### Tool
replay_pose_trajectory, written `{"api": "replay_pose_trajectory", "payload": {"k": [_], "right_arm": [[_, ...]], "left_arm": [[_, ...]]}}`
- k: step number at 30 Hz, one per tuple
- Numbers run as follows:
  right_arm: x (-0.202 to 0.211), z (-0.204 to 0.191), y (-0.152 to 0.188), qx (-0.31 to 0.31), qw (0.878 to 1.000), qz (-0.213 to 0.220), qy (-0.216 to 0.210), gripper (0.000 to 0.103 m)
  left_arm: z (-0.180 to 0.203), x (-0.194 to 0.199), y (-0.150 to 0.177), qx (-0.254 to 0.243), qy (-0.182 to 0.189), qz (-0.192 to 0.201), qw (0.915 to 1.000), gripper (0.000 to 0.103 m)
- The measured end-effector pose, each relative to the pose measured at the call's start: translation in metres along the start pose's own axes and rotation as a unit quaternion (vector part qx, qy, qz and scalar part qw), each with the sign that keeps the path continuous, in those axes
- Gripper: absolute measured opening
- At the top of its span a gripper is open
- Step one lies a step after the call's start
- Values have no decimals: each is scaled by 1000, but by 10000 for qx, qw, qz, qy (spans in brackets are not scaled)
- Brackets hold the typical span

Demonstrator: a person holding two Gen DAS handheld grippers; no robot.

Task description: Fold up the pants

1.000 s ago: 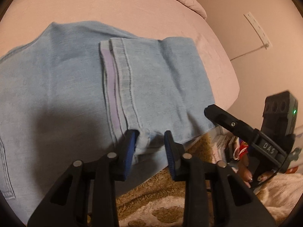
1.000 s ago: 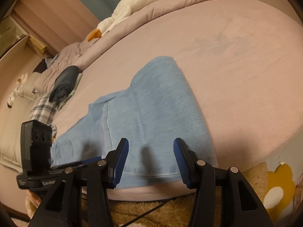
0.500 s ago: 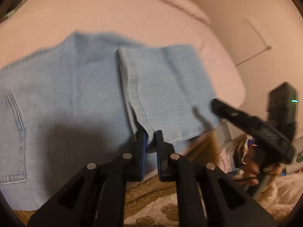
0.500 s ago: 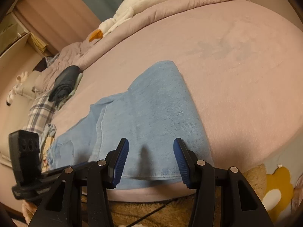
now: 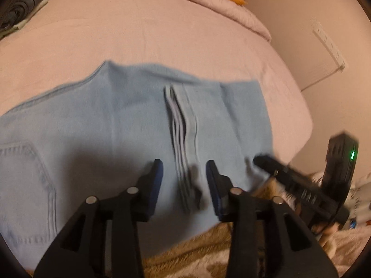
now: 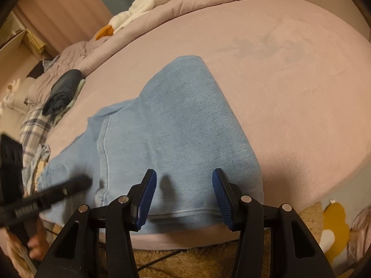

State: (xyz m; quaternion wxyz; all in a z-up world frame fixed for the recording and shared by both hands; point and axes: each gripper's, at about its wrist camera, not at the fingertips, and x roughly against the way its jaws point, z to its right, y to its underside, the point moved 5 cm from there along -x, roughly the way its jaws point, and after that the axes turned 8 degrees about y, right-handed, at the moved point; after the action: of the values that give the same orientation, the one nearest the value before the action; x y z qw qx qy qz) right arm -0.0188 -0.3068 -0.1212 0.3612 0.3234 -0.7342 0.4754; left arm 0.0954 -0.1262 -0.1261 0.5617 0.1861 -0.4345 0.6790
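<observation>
- Pants (image 5: pixel 129 125) lie flat along the near edge of the bed (image 5: pixel 162 37), leg ends already folded back over the seat.
- Left gripper (image 5: pixel 184 176): jaws opening, hem loose between them.
- Right gripper (image 6: pixel 184 192): jaws apart, gripping nothing.
- Likely left: another fold.

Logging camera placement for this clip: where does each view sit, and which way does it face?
Left wrist: on the left gripper, looking steeply down along its opening fingers at the jeans hem on the bed; right gripper at right.
Right wrist: on the right gripper, fingers apart over the jeans' folded end; left gripper and a hand at left.
Shared: jeans, bed, each other's gripper.
</observation>
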Motion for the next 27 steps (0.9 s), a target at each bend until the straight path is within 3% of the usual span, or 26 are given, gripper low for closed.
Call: {"api": "replay_pose_trajectory", "payload": {"k": [4,10,12,15,18,22,24,27], "right_arm": [[-1,2,0,1,10000,13,-17,52],[-2,5,-2,-75,9999,21,-142,52],[-2,5,-2,-92,9998,32,-155,52],[-2,5,-2,-67,9999,63,-129,52],[-1,5,-2,-75,9999,79,-124,52],[6,3,-4,-100,9997,89,-185,52],[13,2,-6,-80,9996,190,-204,52],[28,5,-10,16,9987,495,135,52]], "left_arm": [[-7,-20,-14,123,-106,-108,9998,47],[14,-45,-24,210,574,-213,9979,42],[18,-48,-21,107,436,-187,9988,36],[22,-47,-17,24,273,-83,9996,11],[21,-40,-14,265,360,93,9990,7],[36,-12,-11,-18,320,358,9988,6],[39,7,-10,-209,74,545,9983,6],[34,19,-15,-314,-185,664,9971,6]]}}
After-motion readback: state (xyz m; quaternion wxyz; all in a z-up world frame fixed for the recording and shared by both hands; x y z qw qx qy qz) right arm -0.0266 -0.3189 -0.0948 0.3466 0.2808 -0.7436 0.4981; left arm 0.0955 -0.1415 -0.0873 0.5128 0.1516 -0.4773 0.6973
